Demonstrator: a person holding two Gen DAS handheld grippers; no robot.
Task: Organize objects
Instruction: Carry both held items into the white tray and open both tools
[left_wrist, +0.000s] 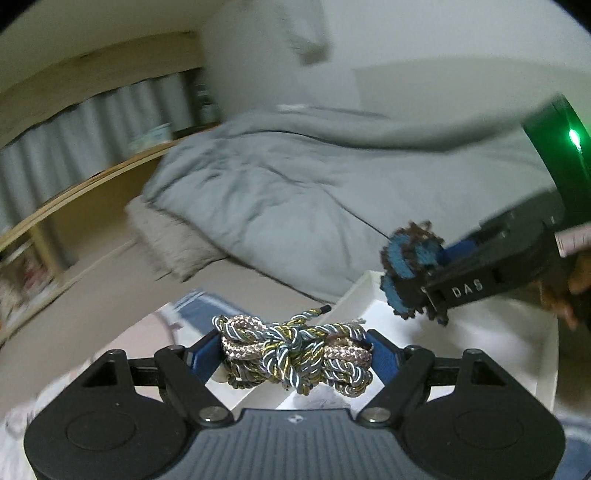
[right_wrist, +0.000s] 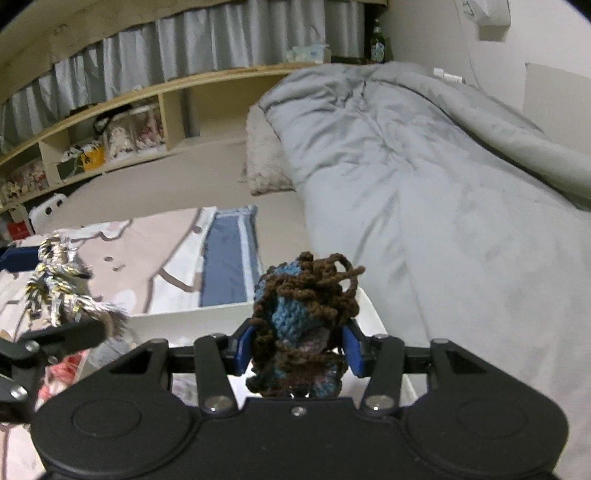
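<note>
The left gripper (left_wrist: 295, 350) has its blue-padded jaws closed partway onto a knotted bundle of twisted cord (left_wrist: 295, 354), in silver, olive and pale-blue strands, which is pinched crosswise between the pads and held in the air. Directly beneath it lies a white divided tray (left_wrist: 517, 354); a thin white partition runs under the bundle, and the tray's far rim rises just beyond the cord's loose ends. The right gripper (right_wrist: 299, 343) is likewise clamped on a thing of its own, a crocheted blue and brown yarn piece (right_wrist: 299, 317), with loose brown loops sticking up above the pads. In the left wrist view the right gripper comes in from the right, its yarn piece hanging over the tray's far right corner, near the cord bundle but apart from it. In the right wrist view the tray's white far edge shows just behind the yarn piece. Left of the tray, a printed cloth (right_wrist: 166, 251) in pink, white and blue lies flat on the beige bed surface. Beyond the tray on the right, a rumpled grey duvet (right_wrist: 424, 177) rises close to the rim, with a fuzzy pale pillow (right_wrist: 266, 158) at its left edge. Open beige surface stretches left of the pillow toward a low wooden shelf (right_wrist: 110, 118) holding small items, with grey curtains (right_wrist: 221, 40) behind it.
</note>
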